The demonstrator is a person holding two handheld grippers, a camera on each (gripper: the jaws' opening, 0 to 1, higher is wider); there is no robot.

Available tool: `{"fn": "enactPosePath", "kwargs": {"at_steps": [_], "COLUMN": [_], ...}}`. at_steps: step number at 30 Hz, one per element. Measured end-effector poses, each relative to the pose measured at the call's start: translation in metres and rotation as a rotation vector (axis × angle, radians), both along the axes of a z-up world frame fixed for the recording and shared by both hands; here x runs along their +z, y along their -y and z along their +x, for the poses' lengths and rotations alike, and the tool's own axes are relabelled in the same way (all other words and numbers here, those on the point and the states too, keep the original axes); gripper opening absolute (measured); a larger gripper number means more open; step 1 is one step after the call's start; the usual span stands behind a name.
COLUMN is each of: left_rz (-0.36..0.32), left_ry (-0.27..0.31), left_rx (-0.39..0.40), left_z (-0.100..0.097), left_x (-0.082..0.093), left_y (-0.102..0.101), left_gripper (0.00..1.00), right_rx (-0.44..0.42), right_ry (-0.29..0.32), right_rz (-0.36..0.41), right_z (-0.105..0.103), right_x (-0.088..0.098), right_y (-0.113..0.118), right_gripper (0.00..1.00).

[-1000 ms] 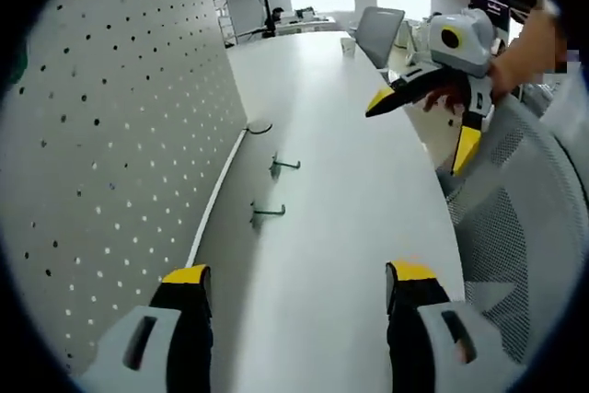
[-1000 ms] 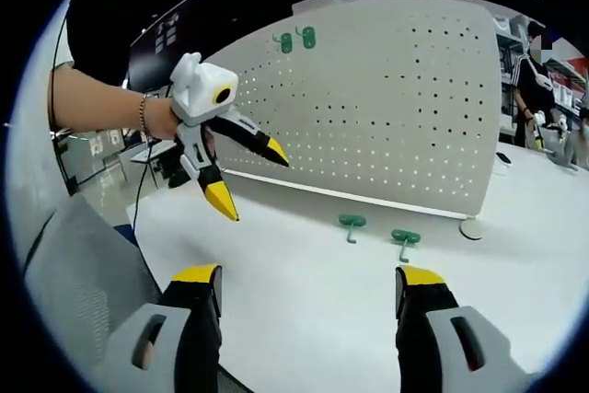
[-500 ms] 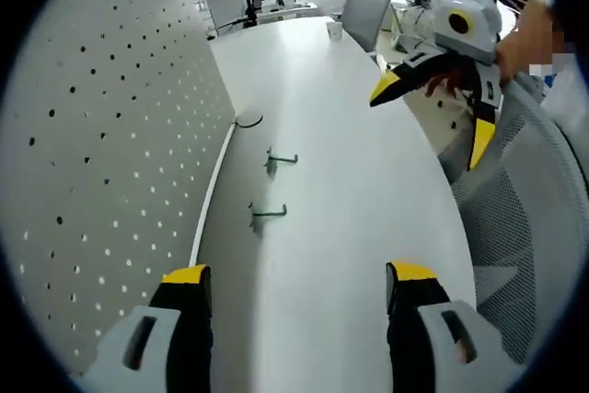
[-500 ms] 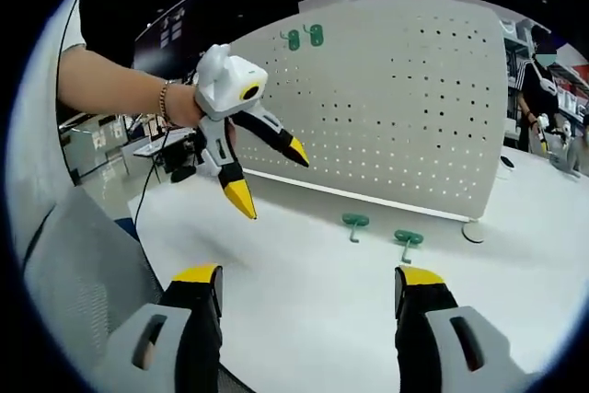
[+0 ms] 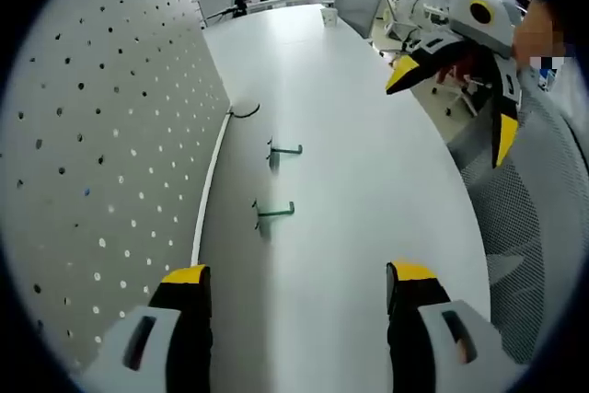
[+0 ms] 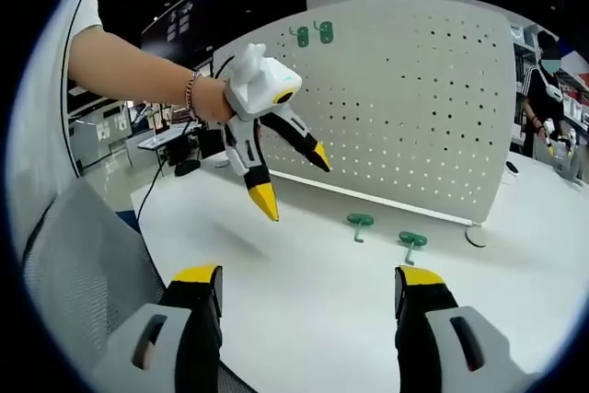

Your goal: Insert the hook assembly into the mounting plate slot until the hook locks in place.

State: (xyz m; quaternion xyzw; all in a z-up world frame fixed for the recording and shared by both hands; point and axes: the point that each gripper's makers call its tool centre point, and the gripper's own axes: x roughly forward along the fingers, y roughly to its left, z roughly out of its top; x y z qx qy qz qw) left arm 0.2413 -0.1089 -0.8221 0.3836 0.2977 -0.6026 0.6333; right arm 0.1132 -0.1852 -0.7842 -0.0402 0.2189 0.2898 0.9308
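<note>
Two green hooks lie on the white table in front of the pegboard: the nearer hook [image 5: 274,213] [image 6: 360,222] and the farther hook [image 5: 284,150] [image 6: 412,241]. The white pegboard [image 5: 101,144] [image 6: 414,108] stands upright, with two more green hooks [image 6: 313,34] hanging near its top edge. My left gripper [image 5: 299,275] [image 6: 294,181] is open and empty, held in the air short of the loose hooks. My right gripper [image 6: 308,275] [image 5: 451,108] is also open and empty, hovering over the table's near edge.
A grey mesh chair [image 5: 525,227] [image 6: 74,273] stands against the table's edge. The pegboard's round foot [image 5: 244,110] [image 6: 476,236] rests on the table. A cup [image 5: 329,16] and an office chair [image 5: 359,2] are at the far end. A person [image 6: 543,89] stands in the background.
The left gripper has moved closer to the pegboard and the two loose hooks, staying open. The hooks have not moved. The right gripper stays open.
</note>
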Motion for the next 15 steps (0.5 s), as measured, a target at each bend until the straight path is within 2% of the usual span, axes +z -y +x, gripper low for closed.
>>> {"fn": "enactPosePath", "kwargs": {"at_steps": [7,15], "left_rz": [0.021,0.033], "left_ry": [-0.013,-0.022], "left_rx": [-0.020,-0.046], "left_z": [0.005,0.013], "left_x": [-0.009,-0.015], "left_y": [0.006,0.022], "left_gripper": [0.80,0.80], "right_rx": [-0.006,-0.011], "right_ry": [-0.005,-0.015], "right_rz": [0.000,-0.001], "right_z": [0.000,0.000], "right_x": [-0.001,-0.003], "right_y": [0.001,0.002], "right_gripper": [0.74,0.74]}}
